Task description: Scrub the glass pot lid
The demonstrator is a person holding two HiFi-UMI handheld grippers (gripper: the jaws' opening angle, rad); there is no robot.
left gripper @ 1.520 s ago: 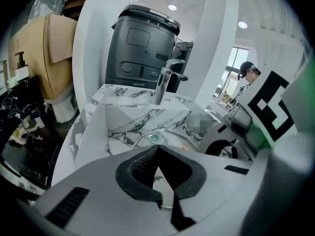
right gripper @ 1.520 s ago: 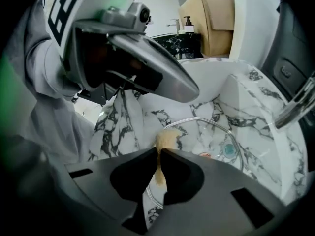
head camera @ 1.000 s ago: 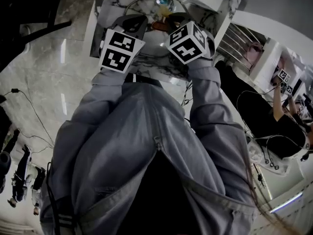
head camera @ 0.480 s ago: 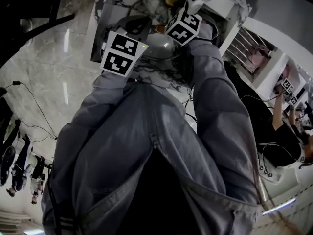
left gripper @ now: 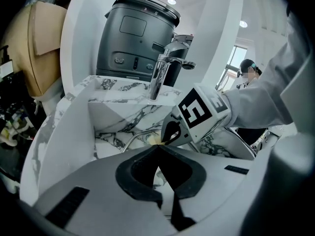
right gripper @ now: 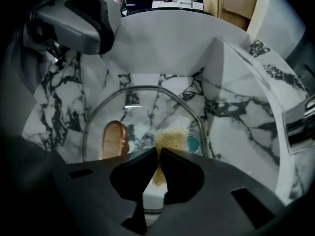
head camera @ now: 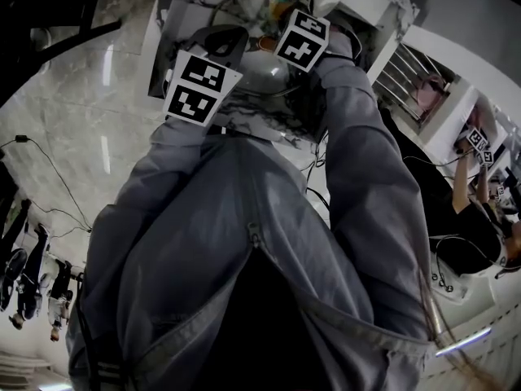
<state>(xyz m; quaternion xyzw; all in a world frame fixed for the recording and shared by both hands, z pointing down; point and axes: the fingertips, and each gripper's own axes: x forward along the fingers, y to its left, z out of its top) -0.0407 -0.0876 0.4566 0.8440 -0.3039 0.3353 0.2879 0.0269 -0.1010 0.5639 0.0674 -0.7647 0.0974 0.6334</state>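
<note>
The glass pot lid [right gripper: 142, 109] leans in the marble sink [right gripper: 241, 107], its copper knob [right gripper: 114, 139] low on the left. My right gripper [right gripper: 160, 152] is shut on a yellow scrub sponge [right gripper: 171, 140] with a teal patch, and the sponge is pressed on the glass. The left gripper [left gripper: 157, 146] has its jaws shut just over the lid's metal rim [left gripper: 129, 142]; whether it pinches the rim I cannot tell. In the left gripper view the right gripper [left gripper: 166, 136] sits right beyond it. From the head view both marker cubes [head camera: 195, 88] hang over the sink.
A chrome faucet [left gripper: 165, 68] rises behind the sink, with a dark grey appliance [left gripper: 135, 33] behind it. The sink walls are steep and close on both sides. Another person [head camera: 476, 210] works at a counter to the right.
The right gripper has moved away from me, farther into the sink, with the sponge. The left gripper has barely shifted.
</note>
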